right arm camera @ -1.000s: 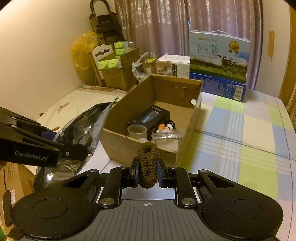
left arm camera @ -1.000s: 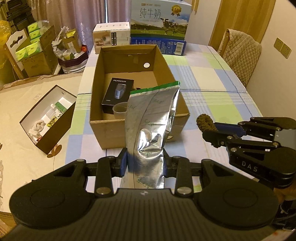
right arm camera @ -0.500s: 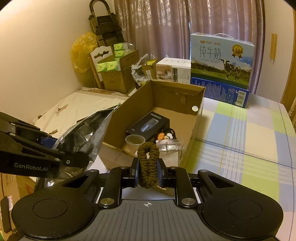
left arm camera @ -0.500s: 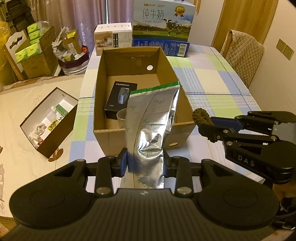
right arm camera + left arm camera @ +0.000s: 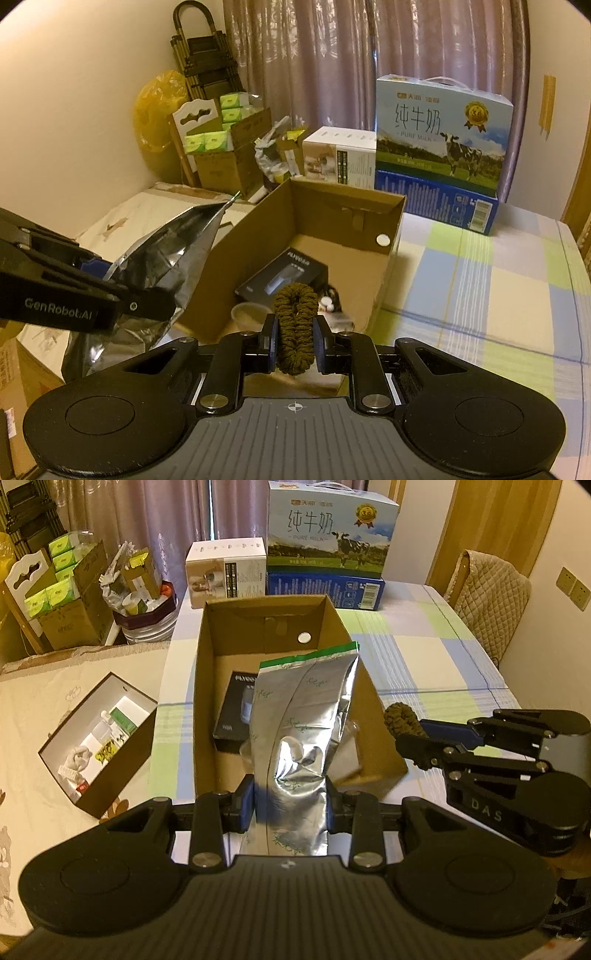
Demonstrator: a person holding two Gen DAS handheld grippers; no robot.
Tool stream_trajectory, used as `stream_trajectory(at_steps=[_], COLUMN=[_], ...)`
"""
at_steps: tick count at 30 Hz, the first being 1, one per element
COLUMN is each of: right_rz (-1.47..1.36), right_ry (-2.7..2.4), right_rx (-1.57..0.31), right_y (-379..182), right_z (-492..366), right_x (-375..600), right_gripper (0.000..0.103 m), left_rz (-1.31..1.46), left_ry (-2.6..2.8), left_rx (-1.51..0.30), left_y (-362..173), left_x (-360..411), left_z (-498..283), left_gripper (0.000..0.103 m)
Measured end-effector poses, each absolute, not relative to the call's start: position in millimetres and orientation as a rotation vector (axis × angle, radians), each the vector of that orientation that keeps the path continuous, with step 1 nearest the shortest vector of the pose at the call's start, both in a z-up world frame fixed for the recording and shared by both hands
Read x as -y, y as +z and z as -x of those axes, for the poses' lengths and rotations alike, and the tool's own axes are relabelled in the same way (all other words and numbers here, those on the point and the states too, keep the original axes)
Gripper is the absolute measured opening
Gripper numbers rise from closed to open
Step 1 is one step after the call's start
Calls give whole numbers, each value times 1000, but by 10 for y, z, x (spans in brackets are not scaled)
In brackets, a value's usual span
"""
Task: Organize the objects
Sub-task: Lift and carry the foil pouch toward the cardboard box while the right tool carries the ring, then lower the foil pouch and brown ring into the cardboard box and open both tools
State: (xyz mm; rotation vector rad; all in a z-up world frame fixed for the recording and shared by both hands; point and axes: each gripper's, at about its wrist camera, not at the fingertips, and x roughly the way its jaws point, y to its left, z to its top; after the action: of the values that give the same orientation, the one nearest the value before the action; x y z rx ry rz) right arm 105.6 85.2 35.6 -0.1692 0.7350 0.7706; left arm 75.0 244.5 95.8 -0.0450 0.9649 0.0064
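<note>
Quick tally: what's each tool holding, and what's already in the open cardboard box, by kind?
Foil bags, held in left tool: 1
Brown scrunchies, held in right tool: 1
Black boxes in the cardboard box: 1
Clear cups in it: 1
Small bagged item in it, unclear: 1
Total: 5

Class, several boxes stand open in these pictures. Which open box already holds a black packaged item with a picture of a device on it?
The large cardboard box on the checked tablecloth; the small dark box to its left holds only little white and green items.
</note>
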Motion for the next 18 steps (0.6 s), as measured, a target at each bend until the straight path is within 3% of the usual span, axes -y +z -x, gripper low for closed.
stream_trajectory(at_steps=[18], right_rz=[201], right_ry=[764], right_rx=[-778], right_y=[176], right_z=[-1688], right_x=[-1152], right_gripper=[16], left_rz=[47], left_ry=[5], left_rx=[-983], left_y=[925], left_x=[-2747], left_z=[-1614], left_gripper=[30])
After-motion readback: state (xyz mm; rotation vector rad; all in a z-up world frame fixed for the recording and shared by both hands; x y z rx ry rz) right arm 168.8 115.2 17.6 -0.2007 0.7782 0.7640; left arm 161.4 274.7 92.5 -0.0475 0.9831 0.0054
